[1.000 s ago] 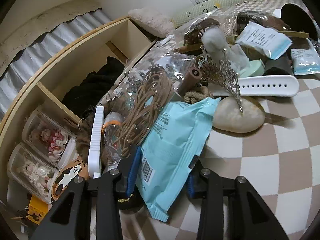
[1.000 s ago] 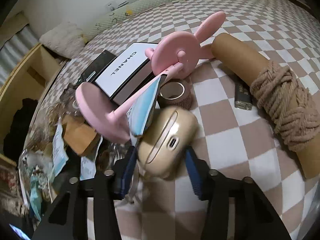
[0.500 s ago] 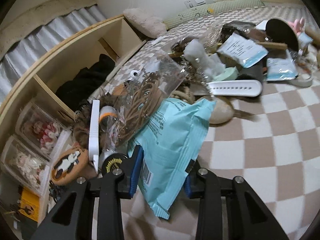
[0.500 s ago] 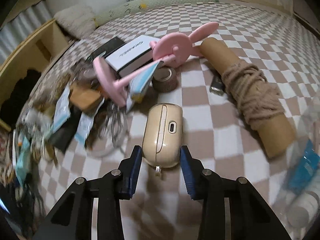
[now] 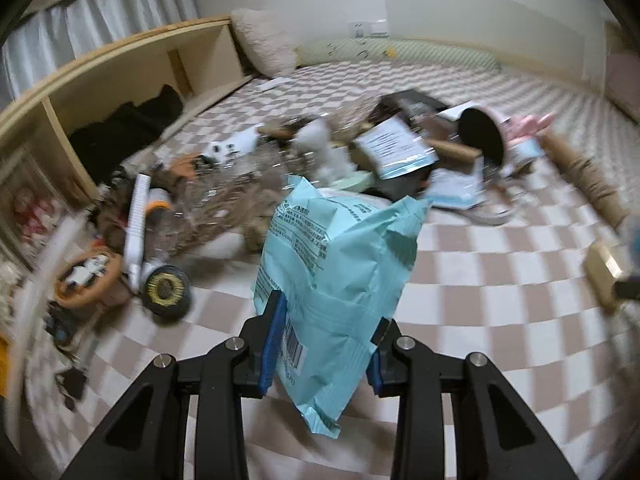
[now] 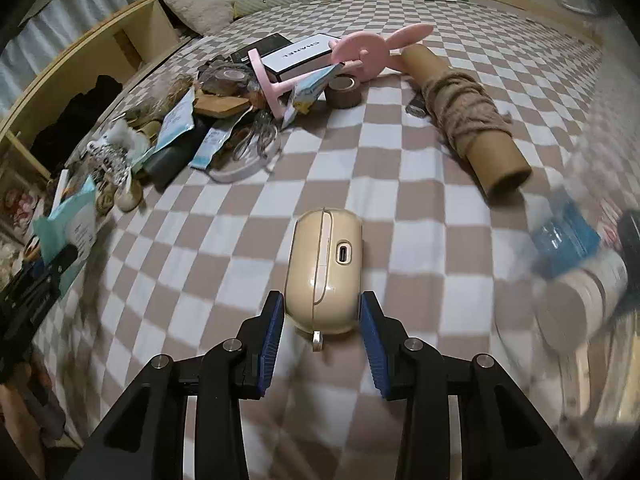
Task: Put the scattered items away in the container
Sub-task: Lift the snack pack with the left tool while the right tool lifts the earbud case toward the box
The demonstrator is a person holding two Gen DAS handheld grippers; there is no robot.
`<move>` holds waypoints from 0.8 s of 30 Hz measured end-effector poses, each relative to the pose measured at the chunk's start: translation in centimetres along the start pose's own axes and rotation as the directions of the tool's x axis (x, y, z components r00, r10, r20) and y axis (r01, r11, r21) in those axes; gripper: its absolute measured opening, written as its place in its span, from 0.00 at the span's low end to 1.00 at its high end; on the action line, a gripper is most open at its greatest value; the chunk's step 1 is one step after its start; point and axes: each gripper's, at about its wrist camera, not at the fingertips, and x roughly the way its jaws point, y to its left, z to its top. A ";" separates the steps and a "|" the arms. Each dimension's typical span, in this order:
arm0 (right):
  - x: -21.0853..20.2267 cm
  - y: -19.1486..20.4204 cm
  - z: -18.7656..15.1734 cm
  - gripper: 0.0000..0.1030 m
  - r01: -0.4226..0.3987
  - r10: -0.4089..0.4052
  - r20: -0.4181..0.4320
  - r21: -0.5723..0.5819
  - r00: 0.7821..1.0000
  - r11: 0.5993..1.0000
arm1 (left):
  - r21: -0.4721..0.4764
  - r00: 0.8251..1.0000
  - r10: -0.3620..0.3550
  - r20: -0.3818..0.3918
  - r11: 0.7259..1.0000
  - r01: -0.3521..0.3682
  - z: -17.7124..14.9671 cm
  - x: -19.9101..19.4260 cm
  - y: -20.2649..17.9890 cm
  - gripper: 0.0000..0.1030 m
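— While the left gripper point(image 5: 326, 344) hangs above the checkered cover point(image 5: 500, 280), what sits between its blue pads?

— A pale blue packet point(image 5: 340, 256), printed with dark text and a barcode. Both pads press against its lower sides, so the jaws are closed on it, and its crumpled top stands up in front of the camera. From the right wrist view, the same packet point(image 6: 70, 220) shows at the far left edge, clear of the cover.

— And the right gripper point(image 6: 322, 326)?

— Its jaws are partly closed around a beige earbud case point(image 6: 326, 268), one pad on each side of its near end. The case points its charging port towards the lens, with a small metal loop at the near end.

— Where is the rest of the clutter?

— Most of it lies in a heap towards the far left of the cover: a pink bunny-eared stand point(image 6: 360, 52) leaning on a white box with black lettering point(image 6: 300, 56), a roll of brown tape point(image 6: 343, 91) just beside them, and a cardboard tube wound with tan cord point(image 6: 460, 108) to the right. Sachets, beads and twine spread out nearer the wooden shelf point(image 6: 80, 52).

— Is the container in view?

— Something clear with blue and white contents point(image 6: 572, 248) sits at the right edge, too blurred to tell.
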 end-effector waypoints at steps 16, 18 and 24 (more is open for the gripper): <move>-3.2 -2.1 -5.5 0.38 -0.044 0.044 0.013 0.047 0.999 0.998 | 0.057 0.957 -0.289 -0.005 0.956 0.289 -1.8 -3.3 -8.4 0.33; -3.0 -2.2 -5.5 0.38 -0.044 0.044 0.015 0.049 0.999 0.998 | 0.066 0.961 -0.277 -0.001 0.959 0.277 -1.8 -3.2 -8.4 0.35; -2.5 -1.8 -5.1 0.38 -0.014 0.013 0.027 0.029 1.000 0.999 | 0.117 0.970 -0.245 0.008 0.963 0.242 -1.7 -2.7 -8.7 0.36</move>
